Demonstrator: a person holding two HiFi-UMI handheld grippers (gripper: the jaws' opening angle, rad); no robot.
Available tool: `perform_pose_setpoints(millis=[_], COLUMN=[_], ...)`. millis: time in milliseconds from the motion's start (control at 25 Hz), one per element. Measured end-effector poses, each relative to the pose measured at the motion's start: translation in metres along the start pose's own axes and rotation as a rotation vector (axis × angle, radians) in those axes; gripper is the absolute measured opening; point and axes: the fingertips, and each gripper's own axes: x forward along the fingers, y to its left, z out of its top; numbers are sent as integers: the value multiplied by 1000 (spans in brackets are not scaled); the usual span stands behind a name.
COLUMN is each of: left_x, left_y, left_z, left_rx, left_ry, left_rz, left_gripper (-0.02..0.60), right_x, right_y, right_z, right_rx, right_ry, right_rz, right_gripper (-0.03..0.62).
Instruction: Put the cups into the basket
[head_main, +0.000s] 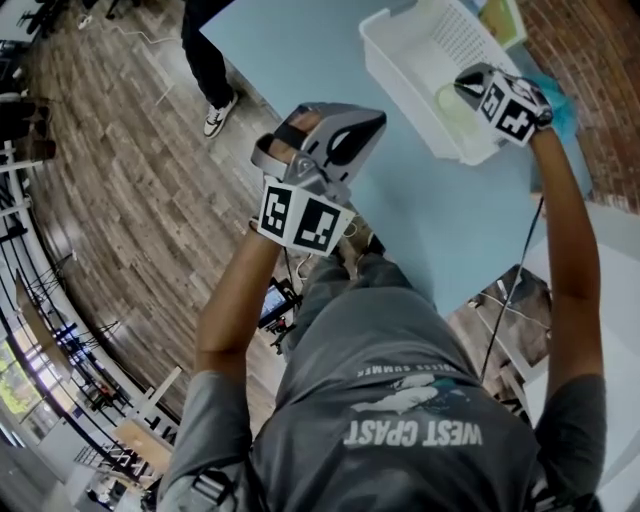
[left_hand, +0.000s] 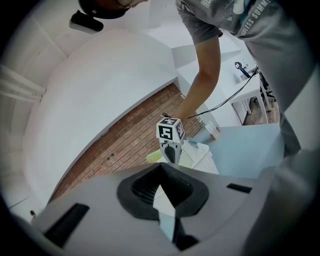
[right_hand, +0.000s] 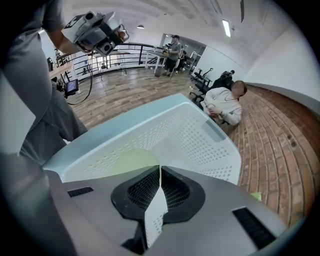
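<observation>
A white perforated basket (head_main: 400, 50) stands on the light blue table (head_main: 300, 50) at the far right. One pale green cup (head_main: 455, 105) lies inside it, near the front wall. My right gripper (head_main: 470, 85) hovers just above that cup, shut with nothing between its jaws. In the right gripper view the cup (right_hand: 132, 162) shows right ahead of the right gripper (right_hand: 159, 172), inside the basket (right_hand: 200, 135). My left gripper (head_main: 350, 135) is raised over the table's left edge, shut and empty. From the left gripper (left_hand: 161, 186) I see the basket (left_hand: 197, 155) and the cup (left_hand: 154, 158).
A teal cloth (head_main: 560, 105) lies right of the basket by the right gripper. A person's legs (head_main: 210, 70) stand on the wood floor beyond the table's left edge. Another person (right_hand: 225, 105) sits by the brick floor behind the basket.
</observation>
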Motion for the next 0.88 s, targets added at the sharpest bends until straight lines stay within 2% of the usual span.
perform_pose_setpoints(millis=[120, 280, 480, 880], left_x=[7, 9, 9, 10], left_y=[-2, -7, -13, -21], left_z=[-9, -22, -30, -25], left_rx=[-7, -18, -31, -28], left_ry=[12, 31, 52, 59], left_rz=[-4, -6, -11, -25], left_gripper=[-3, -3, -3, -3], right_x=[33, 73, 92, 86], right_y=[2, 11, 28, 15], right_z=[-13, -26, -29, -25], right_rx=[-17, -22, -32, -36], right_ry=[37, 75, 72, 48], right_rz=[85, 157, 242, 170], right_gripper=[23, 23, 23, 23])
